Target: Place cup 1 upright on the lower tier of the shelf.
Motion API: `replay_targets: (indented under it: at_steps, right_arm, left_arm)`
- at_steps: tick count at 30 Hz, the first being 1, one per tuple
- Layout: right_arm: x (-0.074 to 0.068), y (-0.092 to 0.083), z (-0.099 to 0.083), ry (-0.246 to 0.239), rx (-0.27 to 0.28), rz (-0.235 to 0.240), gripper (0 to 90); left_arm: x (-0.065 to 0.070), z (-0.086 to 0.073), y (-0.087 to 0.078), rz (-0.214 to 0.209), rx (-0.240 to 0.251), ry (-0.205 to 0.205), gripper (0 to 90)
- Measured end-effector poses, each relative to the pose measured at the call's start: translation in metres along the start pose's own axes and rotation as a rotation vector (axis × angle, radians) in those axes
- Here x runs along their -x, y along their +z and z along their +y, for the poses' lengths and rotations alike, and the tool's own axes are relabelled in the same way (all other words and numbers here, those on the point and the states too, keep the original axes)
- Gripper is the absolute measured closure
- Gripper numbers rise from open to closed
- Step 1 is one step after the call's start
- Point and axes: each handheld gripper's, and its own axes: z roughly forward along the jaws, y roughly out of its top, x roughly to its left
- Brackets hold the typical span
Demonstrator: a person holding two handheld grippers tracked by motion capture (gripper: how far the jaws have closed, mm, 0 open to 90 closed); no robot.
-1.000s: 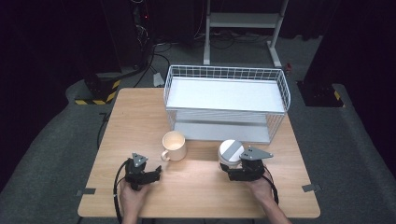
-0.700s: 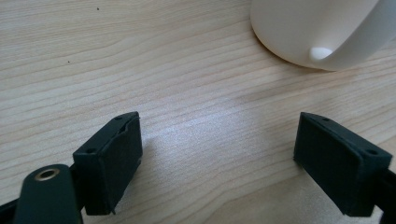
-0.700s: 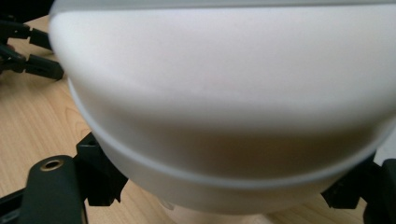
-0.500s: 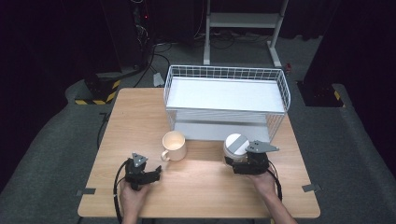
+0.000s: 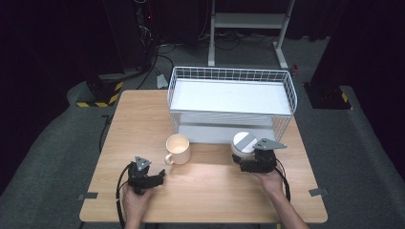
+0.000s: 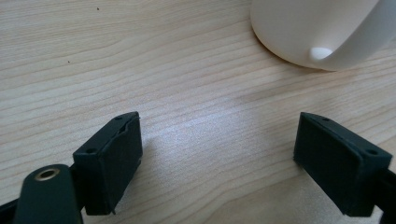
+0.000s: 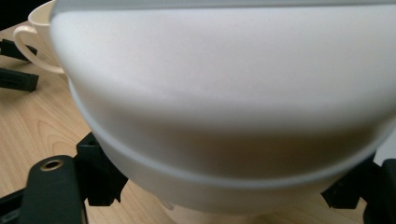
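Right claw level, reaching forward over worktop, clamped on white bowl in front of rack; bowl upside down. Left claw low, wide open, empty, near mug.

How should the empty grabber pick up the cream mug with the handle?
Probably by the loop handle of the cream ceramic mug. It stands upright on the wooden table with the handle pointing towards the left gripper, whose jaws are open just short of it. Come in level from that near side and close across the loop.
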Motion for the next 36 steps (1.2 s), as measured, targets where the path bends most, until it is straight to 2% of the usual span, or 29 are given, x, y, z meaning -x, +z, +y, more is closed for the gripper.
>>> replay_targets:
  at_steps: [10,11,16,17,22,36]
  right_arm:
    - [0.012,0.007,0.009,0.023,0.003,-0.042,18.5]
    - [0.017,0.011,0.011,0.035,-0.001,-0.058,18.6]
    - [0.023,0.018,0.012,0.042,-0.01,-0.087,18.6]
    - [0.026,0.021,0.012,0.061,-0.014,-0.096,18.6]
    - [0.032,0.029,0.011,0.08,-0.029,-0.133,18.6]
    - [0.043,0.039,0.014,0.082,-0.032,-0.176,18.6]
  left_arm:
    - [0.0,0.0,0.0,0.0,0.0,0.0,15.6]
    - [0.0,0.0,0.0,0.0,0.0,0.0,15.6]
    - [0.0,0.0,0.0,0.0,0.0,0.0,15.6]
    - [0.0,0.0,0.0,0.0,0.0,-0.001,15.6]
    - [0.0,0.0,0.0,0.0,0.0,-0.001,15.6]
    - [0.0,0.0,0.0,0.0,0.0,0.0,15.6]
